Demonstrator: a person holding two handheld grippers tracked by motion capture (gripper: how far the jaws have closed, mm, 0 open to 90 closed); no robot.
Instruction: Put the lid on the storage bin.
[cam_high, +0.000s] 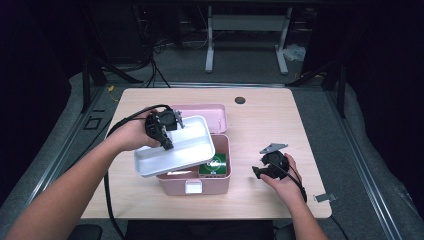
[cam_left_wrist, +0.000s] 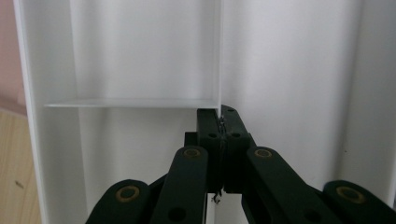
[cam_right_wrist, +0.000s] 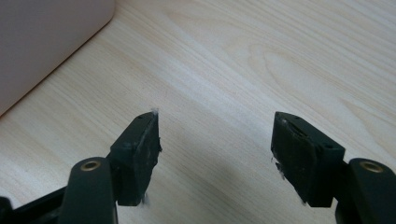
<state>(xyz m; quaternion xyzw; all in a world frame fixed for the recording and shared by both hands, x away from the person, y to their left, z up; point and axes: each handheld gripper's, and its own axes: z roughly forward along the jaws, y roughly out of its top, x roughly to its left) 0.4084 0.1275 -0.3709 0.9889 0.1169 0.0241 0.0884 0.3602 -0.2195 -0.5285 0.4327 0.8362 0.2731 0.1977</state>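
A: The left gripper is closing fully on the thin divider wall of the white tray. In the left gripper view the two jaws are meeting on that wall, so the tray is hanging from this one pinch.

B: And where is the tray staying now?

A: It is hovering, tilted, over the open pink storage box, covering its left part. Inside the box a green packet is showing at the right. The pink lid is lying flat on the table just behind the box.

B: How should the person be doing this step well?

A: I think the tray is going out of the box or into it; I cannot tell which. In both cases the hand should be keeping the tray level, because the grip is on a thin wall and the tray can swing. Moving slowly, and keeping the tray edges away from the box rim, is helping too.

B: What is the right gripper doing?

A: It is resting near the table, to the right of the box. Its jaws are standing apart, with bare wood between them, and it is holding nothing. The right gripper is free to steady the box if it is sliding.
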